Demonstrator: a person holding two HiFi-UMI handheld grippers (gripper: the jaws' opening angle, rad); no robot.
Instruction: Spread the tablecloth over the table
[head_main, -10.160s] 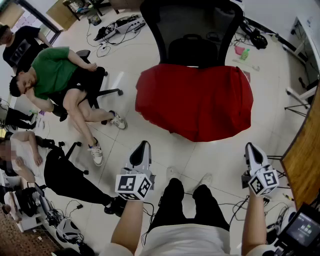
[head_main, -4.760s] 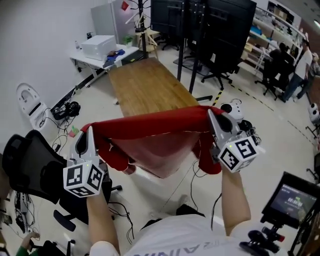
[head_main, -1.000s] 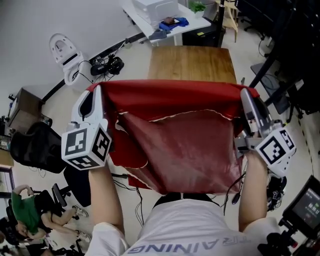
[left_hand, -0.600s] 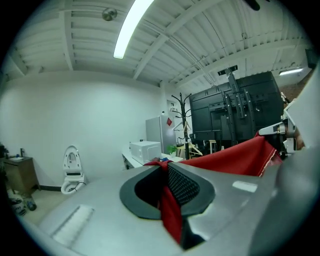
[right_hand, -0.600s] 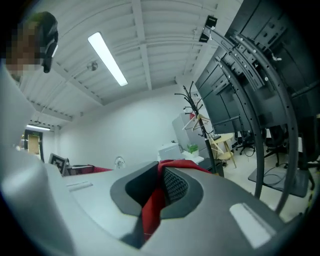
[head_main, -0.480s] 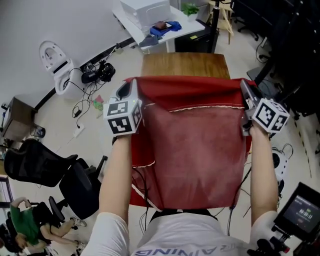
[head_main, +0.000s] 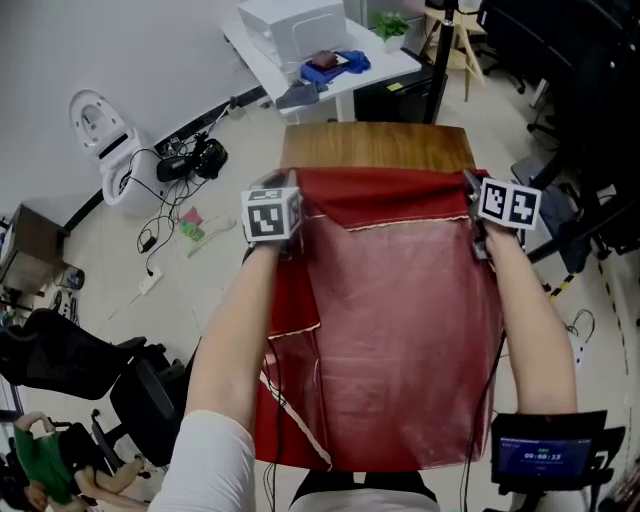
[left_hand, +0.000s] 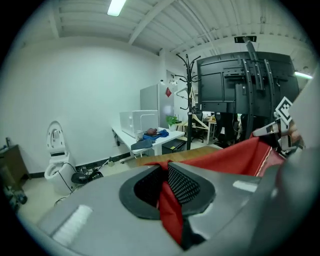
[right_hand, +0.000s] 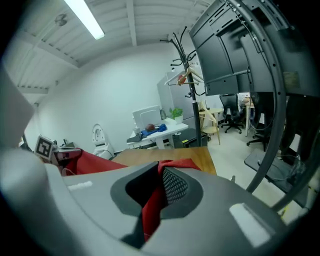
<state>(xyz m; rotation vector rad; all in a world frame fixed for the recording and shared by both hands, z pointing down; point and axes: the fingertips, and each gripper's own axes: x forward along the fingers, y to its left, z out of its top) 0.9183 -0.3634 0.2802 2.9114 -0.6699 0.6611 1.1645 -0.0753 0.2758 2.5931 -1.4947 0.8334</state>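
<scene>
The left gripper (head_main: 292, 192) pinched one corner of the cloth (head_main: 400, 320), with red fabric bunched between its pads. The right gripper (head_main: 470, 185) was clamped on the other corner the same way. Between the two grippers the cloth's far edge ran straight. From them it lay back toward the person over the table (head_main: 375, 147), whose bare wood showed just beyond both grippers.

One tablecloth (head_main: 400, 330), one table (head_main: 375, 147), two tongs (left_hand: 165, 186) (right_hand: 156, 194).
</scene>
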